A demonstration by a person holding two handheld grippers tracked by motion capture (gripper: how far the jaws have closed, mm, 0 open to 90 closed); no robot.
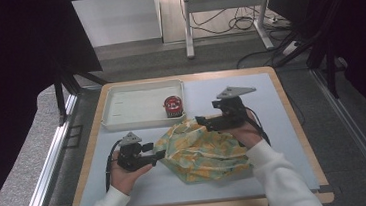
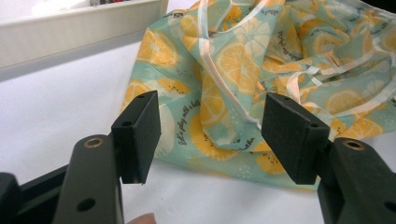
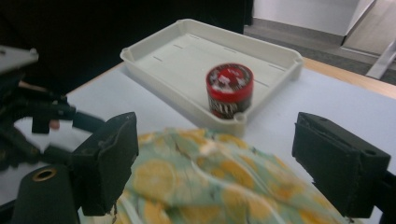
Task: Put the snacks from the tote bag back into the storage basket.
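A teal cloth bag printed with orange slices lies crumpled in the middle of the table. My left gripper rests low at the bag's left edge, and it is open. In the left gripper view the bag lies ahead of the left gripper, its near hem between the wide jaws and no pad pressing it. My right gripper hovers above the bag's far edge, open. In the right gripper view the right gripper has the bag below it and nothing between its jaws.
A white tray stands at the back left of the table, with a red round tin in its near right corner. The tin and tray lie just beyond the bag. The pale table is bare to the right.
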